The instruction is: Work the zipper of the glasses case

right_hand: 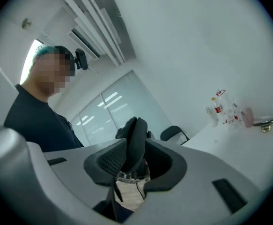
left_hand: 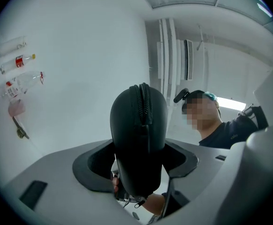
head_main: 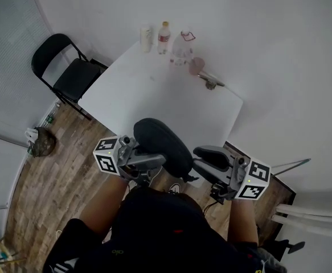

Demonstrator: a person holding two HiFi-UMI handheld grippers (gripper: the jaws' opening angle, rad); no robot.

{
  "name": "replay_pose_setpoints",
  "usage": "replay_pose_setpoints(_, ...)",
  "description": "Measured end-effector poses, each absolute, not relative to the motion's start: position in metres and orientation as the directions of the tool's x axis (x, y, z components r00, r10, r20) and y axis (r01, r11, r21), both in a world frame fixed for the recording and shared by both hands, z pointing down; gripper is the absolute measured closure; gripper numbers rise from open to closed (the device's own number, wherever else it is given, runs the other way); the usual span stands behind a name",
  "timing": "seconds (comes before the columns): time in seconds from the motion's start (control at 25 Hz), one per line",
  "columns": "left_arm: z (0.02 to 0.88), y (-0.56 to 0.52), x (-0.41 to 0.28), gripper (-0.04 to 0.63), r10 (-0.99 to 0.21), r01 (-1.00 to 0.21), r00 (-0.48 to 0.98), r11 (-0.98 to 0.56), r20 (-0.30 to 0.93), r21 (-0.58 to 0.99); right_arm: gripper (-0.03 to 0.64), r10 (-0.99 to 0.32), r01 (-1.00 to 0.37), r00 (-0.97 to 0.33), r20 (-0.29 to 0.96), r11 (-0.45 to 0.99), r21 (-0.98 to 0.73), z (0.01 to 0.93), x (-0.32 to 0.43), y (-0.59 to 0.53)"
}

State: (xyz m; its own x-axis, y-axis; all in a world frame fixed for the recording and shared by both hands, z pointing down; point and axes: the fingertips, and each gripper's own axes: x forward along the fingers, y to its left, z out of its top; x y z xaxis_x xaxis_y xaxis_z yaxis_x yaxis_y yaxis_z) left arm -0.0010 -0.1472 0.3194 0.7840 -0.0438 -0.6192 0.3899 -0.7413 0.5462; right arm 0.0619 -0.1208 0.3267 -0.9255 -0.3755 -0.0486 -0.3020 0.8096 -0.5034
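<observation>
Head view: tilted-up left gripper (head_main: 148, 162) clamps glasses case (head_main: 163, 144), right gripper (head_main: 207, 157) level.

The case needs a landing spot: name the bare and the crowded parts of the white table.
Bare: the white table's middle and near edge, from the black folding chair's side to the right corner. Crowded: the far edge, with a white canister, two clear plastic bottles, a pink object and a metal piece.
</observation>
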Motion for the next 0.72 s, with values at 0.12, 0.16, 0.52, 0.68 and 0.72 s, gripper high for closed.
replay_pose_setpoints(0.12,0.317,-0.149,-0.009,0.308,-0.050,0.409,0.767,-0.731,-0.640,0.546,0.503,-0.374,-0.283,-0.923,-0.091,0.818,-0.500,0.317,0.067,-0.117)
replay_pose_setpoints(0.16,0.317,-0.149,-0.010,0.308,-0.048,0.406,0.768,-0.734,-0.638,0.544,0.503,-0.382,-0.287,-0.919,-0.097,0.817,-0.501,0.315,0.068,-0.118)
replay_pose_setpoints(0.52,0.317,-0.150,0.006,0.310,-0.063,0.312,0.815,-0.789,-0.576,0.529,0.313,-0.373,-0.308,-0.928,-0.029,0.807,-0.504,0.345,0.037,-0.117)
replay_pose_setpoints(0.68,0.316,-0.151,0.009,0.310,-0.078,0.281,0.832,-0.795,-0.550,0.538,0.313,-0.365,-0.293,-0.930,-0.032,0.792,-0.536,0.349,0.029,-0.119)
replay_pose_setpoints(0.72,0.318,-0.151,0.010,0.310,-0.083,0.270,0.838,-0.796,-0.539,0.542,0.316,-0.367,-0.292,-0.930,-0.034,0.790,-0.539,0.350,0.029,-0.120)
